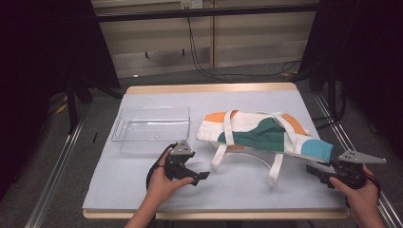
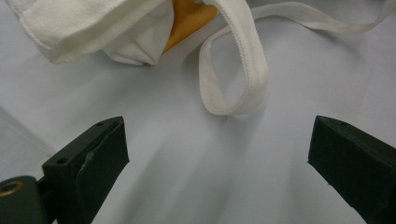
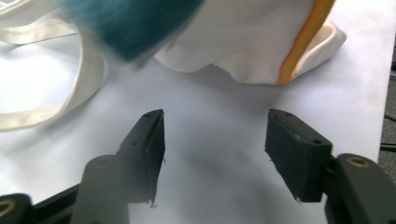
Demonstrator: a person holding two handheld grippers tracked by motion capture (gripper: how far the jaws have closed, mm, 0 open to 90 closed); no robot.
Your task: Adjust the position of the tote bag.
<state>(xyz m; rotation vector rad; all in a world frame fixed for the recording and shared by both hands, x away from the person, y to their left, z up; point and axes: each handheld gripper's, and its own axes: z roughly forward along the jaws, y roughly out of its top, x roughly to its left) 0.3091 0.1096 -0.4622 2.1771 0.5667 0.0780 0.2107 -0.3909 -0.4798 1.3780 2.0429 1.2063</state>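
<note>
The tote bag (image 1: 266,134) lay crumpled on its side in the right half of the counter (image 1: 142,190), its white straps (image 1: 223,156) looped out toward the near edge, with the clear plastic bin (image 1: 151,129) just to its left. The left tool (image 1: 199,175) rested low on the counter near the closest strap loop, its jaws spread wide with nothing between them. The right tool (image 1: 314,172) sat at the near right, just short of the bag's blue corner, jaws parted and empty. By the look of it, the work stood between grips: both tools faced the bag but neither held it. The next move would probably call for each tool to reach in and pinch cloth or a strap, closing on a single layer.
</note>
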